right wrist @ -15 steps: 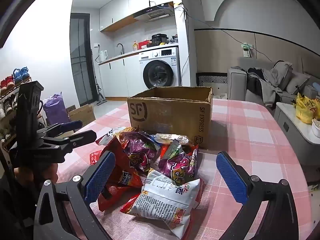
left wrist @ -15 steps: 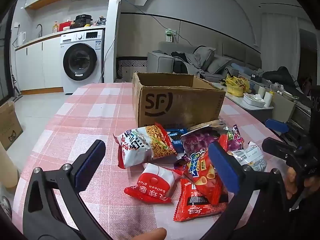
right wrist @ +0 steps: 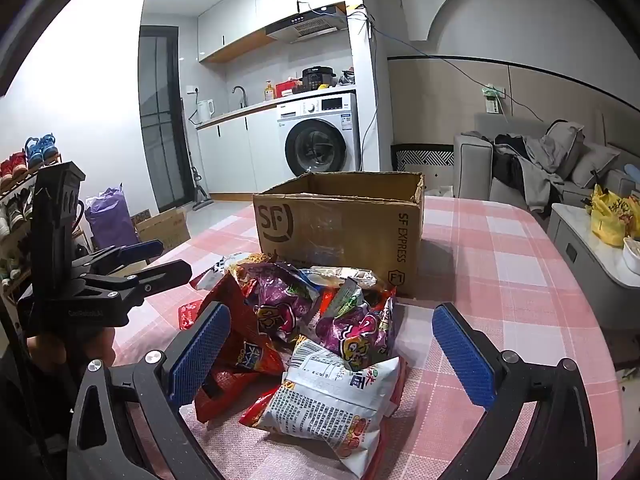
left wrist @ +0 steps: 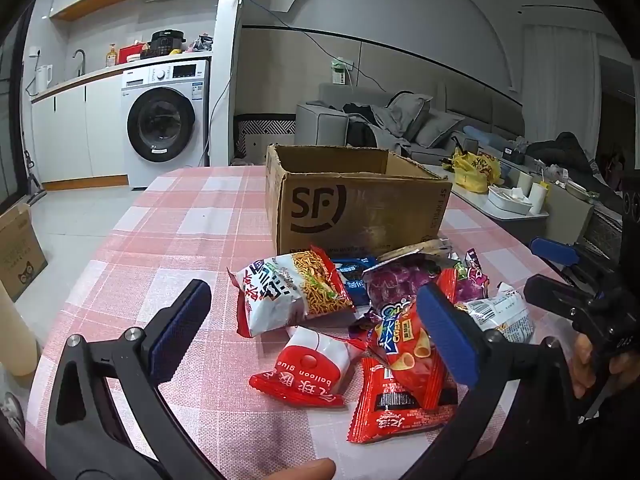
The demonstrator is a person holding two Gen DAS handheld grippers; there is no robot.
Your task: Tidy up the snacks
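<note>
A pile of snack packets lies on the pink checked tablecloth (left wrist: 168, 240) in front of an open SF cardboard box (left wrist: 360, 208), which also shows in the right wrist view (right wrist: 340, 224). In the pile are a white noodle packet (left wrist: 288, 292), a red-and-white balloon packet (left wrist: 308, 368), a red crisp packet (left wrist: 404, 356) and purple packets (right wrist: 280, 304). My left gripper (left wrist: 316, 332) is open and empty, just short of the pile. My right gripper (right wrist: 332, 354) is open and empty, with a white packet (right wrist: 332, 400) between its fingers' line of sight.
A washing machine (left wrist: 164, 120) and kitchen counter stand behind the table. A grey sofa (left wrist: 400, 120) and a low white table with a yellow bag (left wrist: 476, 168) are to the right. A cardboard box (left wrist: 20, 248) sits on the floor left.
</note>
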